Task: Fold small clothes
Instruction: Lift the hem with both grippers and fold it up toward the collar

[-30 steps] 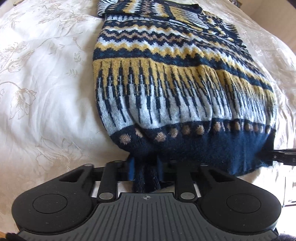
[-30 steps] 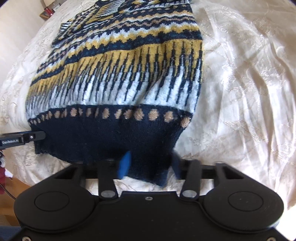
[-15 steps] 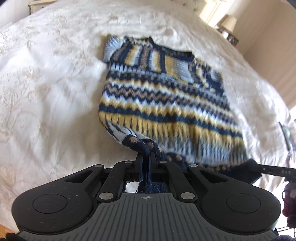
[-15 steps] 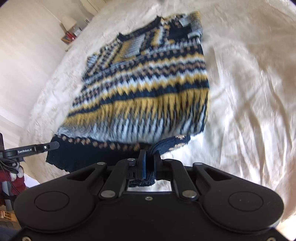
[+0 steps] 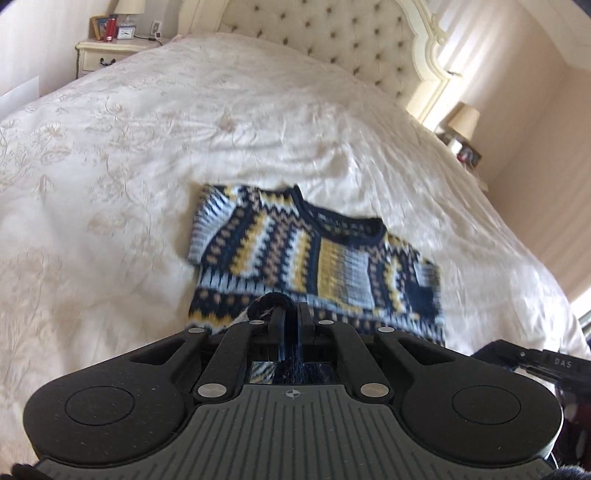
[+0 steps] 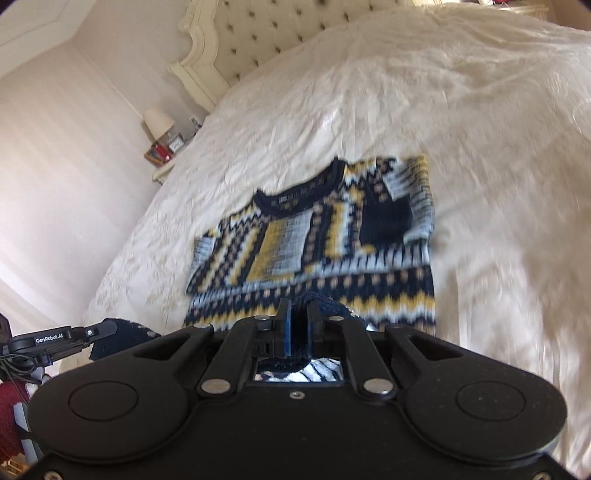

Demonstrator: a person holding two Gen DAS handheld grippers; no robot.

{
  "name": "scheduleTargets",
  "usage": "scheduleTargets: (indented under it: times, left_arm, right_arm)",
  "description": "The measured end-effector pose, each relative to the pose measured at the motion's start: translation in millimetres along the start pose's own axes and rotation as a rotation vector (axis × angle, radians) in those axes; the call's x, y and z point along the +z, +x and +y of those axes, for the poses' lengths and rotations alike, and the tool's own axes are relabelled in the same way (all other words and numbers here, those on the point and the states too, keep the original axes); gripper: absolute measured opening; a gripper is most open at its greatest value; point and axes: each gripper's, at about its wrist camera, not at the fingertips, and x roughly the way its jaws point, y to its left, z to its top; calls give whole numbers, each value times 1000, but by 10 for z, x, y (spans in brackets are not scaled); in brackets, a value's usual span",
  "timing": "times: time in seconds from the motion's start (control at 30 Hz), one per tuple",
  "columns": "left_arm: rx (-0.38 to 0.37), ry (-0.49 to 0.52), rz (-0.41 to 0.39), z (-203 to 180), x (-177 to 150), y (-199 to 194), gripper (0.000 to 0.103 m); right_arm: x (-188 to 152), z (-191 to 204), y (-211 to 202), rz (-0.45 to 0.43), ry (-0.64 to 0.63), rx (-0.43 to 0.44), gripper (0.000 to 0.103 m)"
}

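We are in the middle of the first fold: the navy, yellow and pale-blue patterned knitted sweater [image 5: 314,254] lies on the cream embroidered bedspread [image 5: 155,122], collar towards the headboard, and we have its dark ribbed hem [image 6: 317,301] pinched at two points. The left gripper [image 5: 291,314] has its jaws pressed together on a bunch of hem, and the right gripper [image 6: 299,314] is likewise clamped on the navy band — only a sliver of knit shows between each pair of blue pads. Both held corners are raised off the bed, while the chest and shoulders lie flat.

The next move, as we judge it, calls for carrying both corners forward over the body towards the collar [image 6: 303,195], level with each other, so the hem lands square near the shoulders; then we let go together. Uneven travel would skew the fold (the knit looks soft and likely to sag between the two grips).

Little stands in the way — the bedspread beyond the sweater is wrinkled but bare. The tufted cream headboard [image 5: 332,33], a bedside table with a lamp [image 5: 110,48] and a second lamp [image 6: 159,122] sit well apart from the garment. The folded-in sleeves [image 6: 388,218] on the chest could shift if the hem drags across them.
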Motion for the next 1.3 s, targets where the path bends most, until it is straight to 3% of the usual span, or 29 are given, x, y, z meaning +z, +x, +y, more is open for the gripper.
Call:
scheduleTargets:
  times: [0.23,0.47,0.53,0.6,0.67,0.73,0.87,1.17,1.2,1.27,1.3]
  left_arm:
    - [22,-5,-49,-26,426,339,5]
    - [21,-3,-23,17,744,773,5]
    - [12,-2,-2,48,794,876,5]
    - [2,8,15,72,826,945,5]
    - [-4,16,28,95,851,998,5]
    - [-8,5,41,130,859,1044,5]
    - [-8,-31,55,190,849,1111,5]
    - [11,-55,61,246,831,1122,5]
    - [12,-59,61,253,829,1122,5]
    - [14,-65,63,266,820,1119,5]
    - [15,-67,64,269,816,1112,5]
  right_arm:
    - [508,-124,322,-54,-2,-19,14]
    - [918,-291,649,-101,31,-77,15]
    - [998,-340,761,-72,48,-105,24]
    - [1026,-354,877,-19,33,-125,25]
    - [1006,-302,1005,25,-38,-157,46]
    - [962,-241,1165,85,-115,-166,57]
    - [899,-136,1516,183,-208,-169,57]
    - [877,-131,2063,295,-275,-177,57]
    - [878,-145,2073,299,-267,-166,54]
    - [883,-140,2062,310,-263,-140,12]
    - [872,-107,2039,308,-282,-149,12]
